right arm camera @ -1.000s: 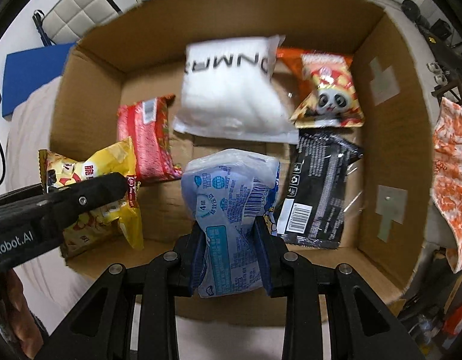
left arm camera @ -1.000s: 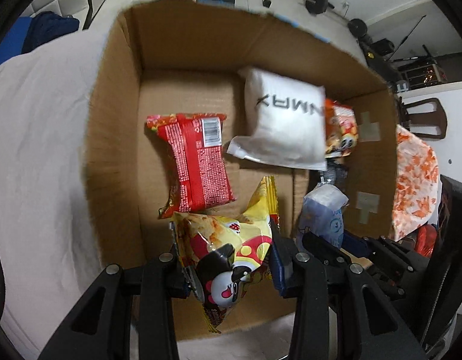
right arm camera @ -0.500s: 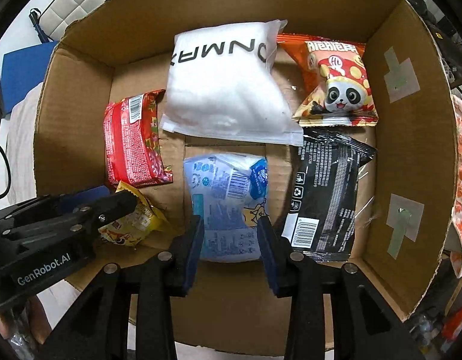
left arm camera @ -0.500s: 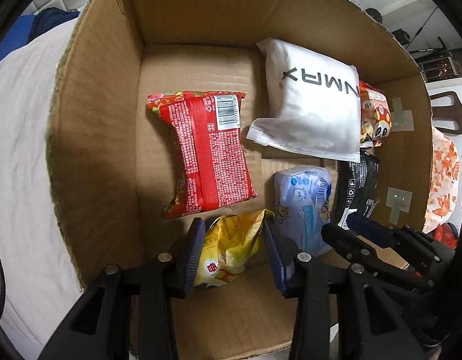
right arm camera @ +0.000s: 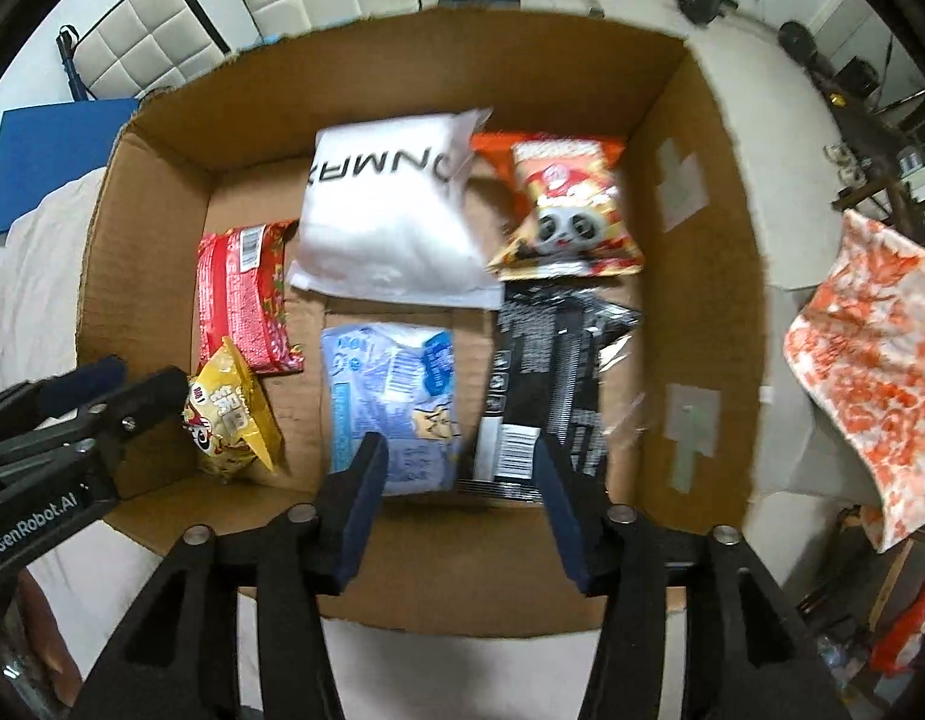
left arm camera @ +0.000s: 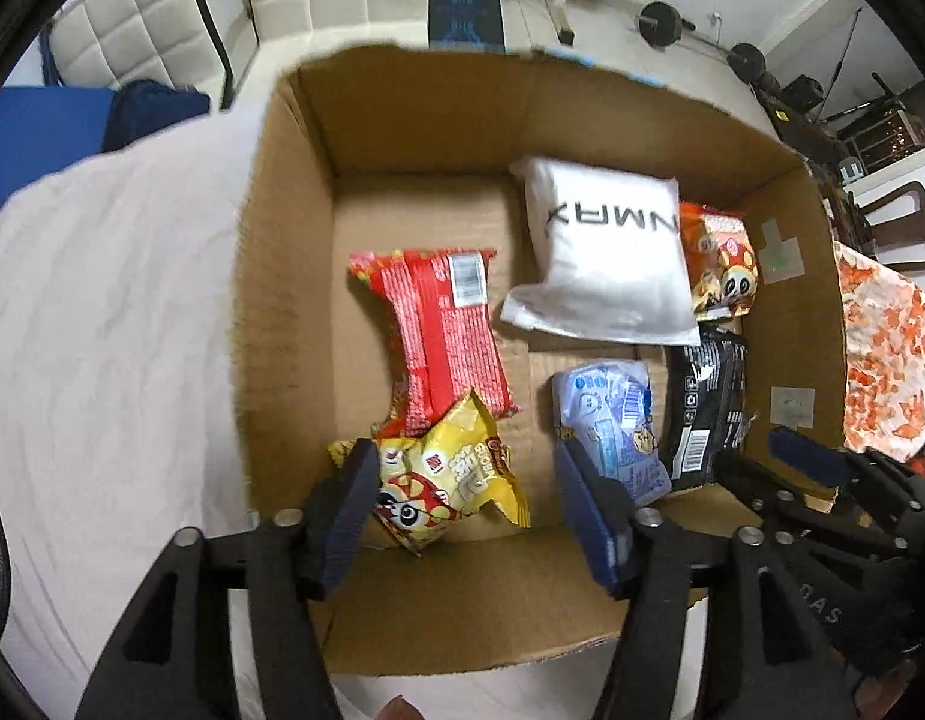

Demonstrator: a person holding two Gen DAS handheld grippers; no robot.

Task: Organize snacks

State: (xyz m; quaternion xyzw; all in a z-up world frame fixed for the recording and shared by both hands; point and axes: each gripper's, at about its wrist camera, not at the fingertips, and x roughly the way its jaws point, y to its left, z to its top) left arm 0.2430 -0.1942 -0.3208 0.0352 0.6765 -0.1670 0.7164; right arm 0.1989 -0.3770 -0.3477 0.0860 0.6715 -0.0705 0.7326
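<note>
Gaping above the cardboard box [right arm camera: 696,276], both claws just opened, left claw [left arm camera: 465,495], right claw [right arm camera: 456,480], "GenRobot.AI" on left claw body, white "NMAX" bag [right arm camera: 390,222]

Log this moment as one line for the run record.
left gripper: open, just released yellow snack bag | right gripper: open, just released blue packet | cardboard box: six packs inside

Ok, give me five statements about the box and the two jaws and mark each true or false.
1. The yellow packet lies inside the cardboard box. True.
2. The left gripper is shut on the yellow packet. False: its jaws have just been opening and stand apart, gripping nothing.
3. The blue packet lies between the yellow packet and the black packet. True.
4. The right gripper holds the blue packet. False: its jaws have just been opening and stand clear above it.
5. The white pouch lies outside the box. False: it lies inside, towards the far wall.
</note>
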